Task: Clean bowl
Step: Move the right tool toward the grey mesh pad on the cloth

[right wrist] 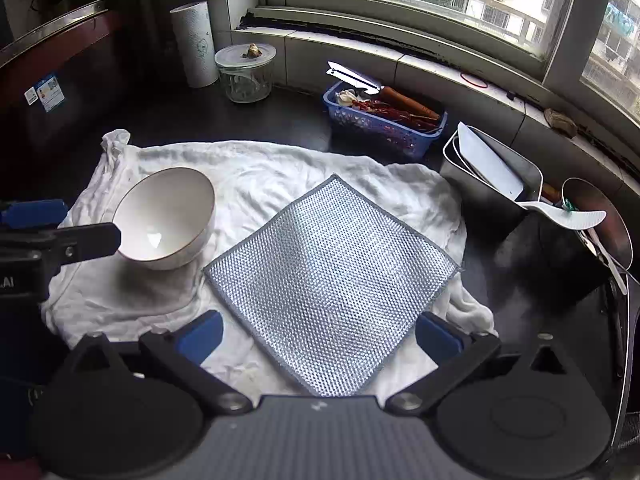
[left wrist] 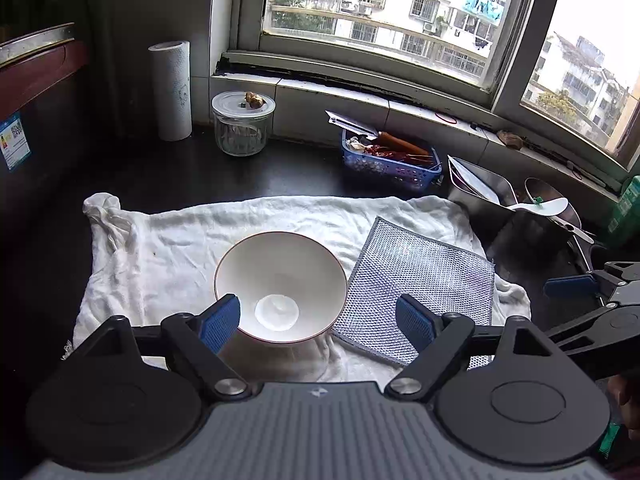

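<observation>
On the dark table [right wrist: 288,120] a white towel [right wrist: 280,172] is spread. The white bowl [left wrist: 280,284] sits on its left part, tilted. The left claw [left wrist: 318,322] is spread wide, empty, its left pad at the bowl's 8 o'clock rim. At the bowl's 3 o'clock lies a silver mesh cloth [right wrist: 332,284], flat; the right claw [right wrist: 320,338] gapes over its near edge, empty.

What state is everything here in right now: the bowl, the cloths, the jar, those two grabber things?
bowl: upright on the towel, nothing in it, not held.
mesh cloth: flat, spread out beside the bowl.
towel: spread over the counter, wrinkled.
jar: lid on.
paper roll: standing upright.
left gripper: fingers open, around the bowl's near side.
right gripper: fingers open, over the mesh cloth.
</observation>
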Motion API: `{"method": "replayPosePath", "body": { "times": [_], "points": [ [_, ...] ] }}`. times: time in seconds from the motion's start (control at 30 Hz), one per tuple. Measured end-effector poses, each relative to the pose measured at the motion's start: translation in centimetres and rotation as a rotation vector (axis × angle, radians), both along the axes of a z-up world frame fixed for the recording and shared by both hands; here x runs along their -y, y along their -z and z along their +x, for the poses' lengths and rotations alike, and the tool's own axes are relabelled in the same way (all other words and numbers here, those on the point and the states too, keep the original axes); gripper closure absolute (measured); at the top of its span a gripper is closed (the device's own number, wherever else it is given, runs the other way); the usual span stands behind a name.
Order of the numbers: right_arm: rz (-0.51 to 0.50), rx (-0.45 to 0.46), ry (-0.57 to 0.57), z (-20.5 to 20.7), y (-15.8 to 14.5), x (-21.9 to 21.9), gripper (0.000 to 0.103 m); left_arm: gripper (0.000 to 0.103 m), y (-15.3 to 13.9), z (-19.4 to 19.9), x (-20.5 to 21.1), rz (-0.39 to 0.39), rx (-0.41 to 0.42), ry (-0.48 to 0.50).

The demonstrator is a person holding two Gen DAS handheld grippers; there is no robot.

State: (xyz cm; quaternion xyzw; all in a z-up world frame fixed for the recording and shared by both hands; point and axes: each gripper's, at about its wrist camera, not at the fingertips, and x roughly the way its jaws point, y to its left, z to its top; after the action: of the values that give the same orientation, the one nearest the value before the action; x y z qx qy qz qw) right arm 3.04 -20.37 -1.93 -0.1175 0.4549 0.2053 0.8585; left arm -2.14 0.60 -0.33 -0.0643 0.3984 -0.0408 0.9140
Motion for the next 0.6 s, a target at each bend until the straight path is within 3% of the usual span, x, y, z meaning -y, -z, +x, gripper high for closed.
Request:
{"method": "replayPosePath", "body": {
  "times": [0.6],
  "points": [
    [-0.031,-0.007,-0.024,0.2,0.5,-1.2,0.001,0.018,0.8,0.2,-1.4,-0.020,-0.034,-0.039]
  ]
}}
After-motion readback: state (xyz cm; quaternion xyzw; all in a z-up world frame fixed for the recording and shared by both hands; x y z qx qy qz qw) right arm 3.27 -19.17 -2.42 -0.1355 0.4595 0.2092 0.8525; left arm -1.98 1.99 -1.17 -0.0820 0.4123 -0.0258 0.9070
